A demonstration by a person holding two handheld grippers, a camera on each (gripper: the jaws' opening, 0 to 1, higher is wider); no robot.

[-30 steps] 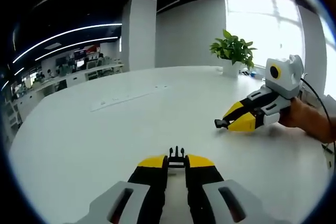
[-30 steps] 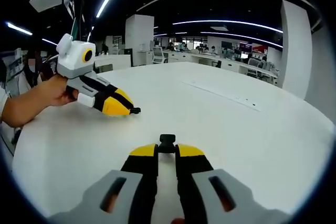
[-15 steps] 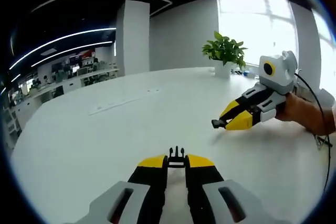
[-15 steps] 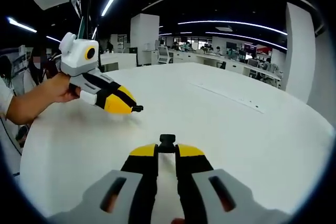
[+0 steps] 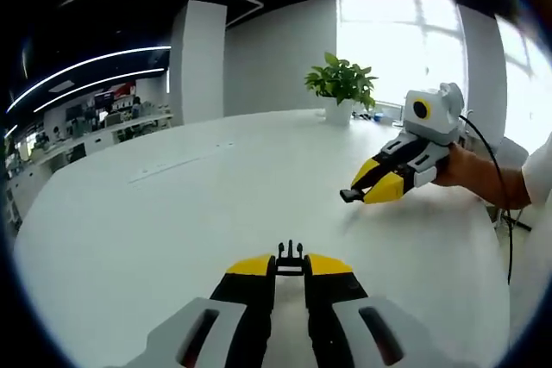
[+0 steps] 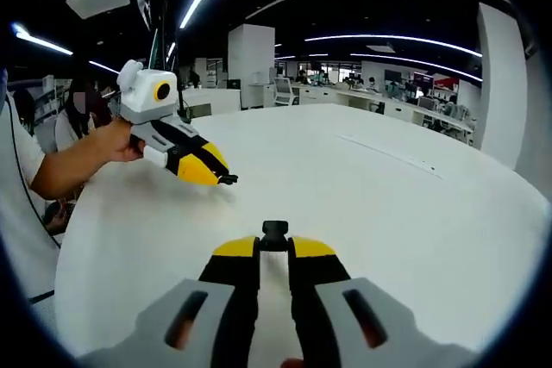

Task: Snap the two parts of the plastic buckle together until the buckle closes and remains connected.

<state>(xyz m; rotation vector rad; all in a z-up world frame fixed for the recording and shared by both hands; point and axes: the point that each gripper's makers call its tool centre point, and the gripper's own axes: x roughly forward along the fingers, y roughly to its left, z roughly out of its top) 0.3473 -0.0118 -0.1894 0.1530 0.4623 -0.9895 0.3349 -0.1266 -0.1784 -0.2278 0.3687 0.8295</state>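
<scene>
My left gripper (image 5: 290,265) is shut on the black pronged half of the buckle (image 5: 291,254), whose prongs stick out past the yellow tips. My right gripper (image 6: 274,247) is shut on the other black half, a blocky socket piece (image 6: 275,231). Both hover low over the white table (image 5: 172,213). In the left gripper view the right gripper (image 5: 355,193) shows at the right, held by a hand, with its buckle half (image 5: 346,196) at its tip. In the right gripper view the left gripper (image 6: 220,180) shows at the left, tip pointing right. The two halves are well apart.
A potted plant (image 5: 341,84) stands at the table's far edge by a bright window. A person's hand and forearm (image 6: 78,161) hold the left gripper, and a black cable (image 5: 504,204) hangs behind the right one. Office desks (image 6: 405,109) lie beyond the table.
Both views have swung sideways with the hands. Each gripper, seen from the other, now hangs slightly higher above the table. Both stay shut on their buckle halves.
</scene>
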